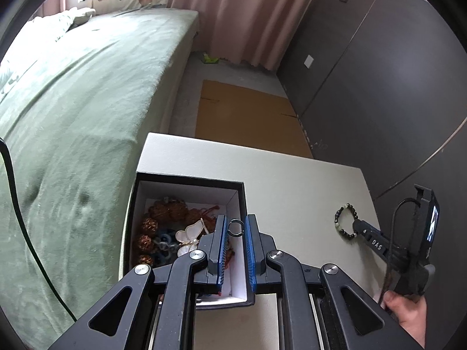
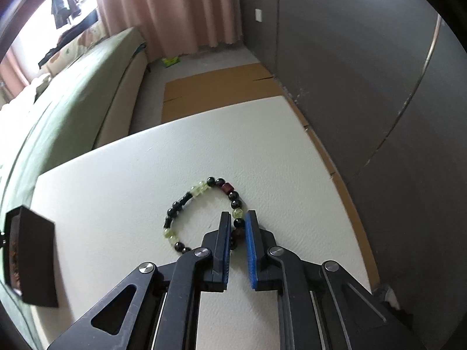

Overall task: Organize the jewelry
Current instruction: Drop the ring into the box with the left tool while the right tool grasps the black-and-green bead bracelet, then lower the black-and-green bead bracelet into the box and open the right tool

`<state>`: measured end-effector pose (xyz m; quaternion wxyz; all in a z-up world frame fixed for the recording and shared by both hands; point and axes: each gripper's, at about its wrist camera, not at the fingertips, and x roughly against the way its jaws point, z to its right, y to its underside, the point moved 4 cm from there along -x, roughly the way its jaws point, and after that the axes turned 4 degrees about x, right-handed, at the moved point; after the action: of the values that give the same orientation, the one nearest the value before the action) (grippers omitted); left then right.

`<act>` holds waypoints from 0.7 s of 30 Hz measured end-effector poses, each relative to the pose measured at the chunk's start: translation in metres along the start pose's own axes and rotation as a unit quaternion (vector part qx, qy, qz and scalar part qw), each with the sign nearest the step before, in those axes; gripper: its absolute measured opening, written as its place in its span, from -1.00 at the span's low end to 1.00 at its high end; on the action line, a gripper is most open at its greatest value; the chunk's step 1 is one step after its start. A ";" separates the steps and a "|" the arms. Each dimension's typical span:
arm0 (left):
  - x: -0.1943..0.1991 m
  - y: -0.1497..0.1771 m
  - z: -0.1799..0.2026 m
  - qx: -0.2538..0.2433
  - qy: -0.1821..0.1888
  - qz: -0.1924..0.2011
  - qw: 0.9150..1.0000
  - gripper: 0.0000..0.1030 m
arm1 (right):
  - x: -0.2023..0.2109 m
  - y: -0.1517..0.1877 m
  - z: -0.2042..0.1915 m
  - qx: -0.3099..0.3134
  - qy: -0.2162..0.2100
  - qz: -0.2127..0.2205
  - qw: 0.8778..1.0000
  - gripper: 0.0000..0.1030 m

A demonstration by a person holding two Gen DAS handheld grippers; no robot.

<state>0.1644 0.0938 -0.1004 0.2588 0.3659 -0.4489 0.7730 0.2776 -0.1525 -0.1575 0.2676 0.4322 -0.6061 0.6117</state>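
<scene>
- Left gripper (image 1: 235,230) above the one black box (image 1: 186,180): fingers parted, one dark ring (image 1: 235,229) between them, grip uncertain.
- Right gripper (image 2: 237,227) fingers pinch the one beaded bracelet (image 2: 201,213) on the desk (image 2: 116,198), right of the box.

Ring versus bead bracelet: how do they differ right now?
The ring is a plain dark band, between the left gripper fingers above the box. The bracelet is larger, mixed beads, flat on the table, with the right gripper astride it. Both are loops.
</scene>
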 end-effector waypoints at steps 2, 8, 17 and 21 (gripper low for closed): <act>0.004 0.001 -0.002 0.001 -0.002 0.003 1.000 -0.75 | 0.008 0.002 0.003 -0.011 -0.020 0.002 1.000 -0.78; 0.016 0.004 -0.012 0.006 -0.009 0.007 1.000 -0.75 | 0.046 0.003 0.003 -0.032 -0.077 0.037 0.996 -0.79; 0.026 0.009 -0.014 0.002 -0.006 0.006 1.000 -0.75 | 0.110 0.010 -0.016 -0.027 -0.150 0.095 0.984 -0.79; 0.030 0.010 -0.017 0.014 -0.004 0.008 1.000 -0.75 | 0.119 0.010 -0.037 -0.017 -0.184 0.104 0.977 -0.79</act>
<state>0.1332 0.1063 -0.0869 0.2457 0.3683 -0.4424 0.7799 0.2041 -0.1410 -0.0567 0.0941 0.4675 -0.6968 0.5358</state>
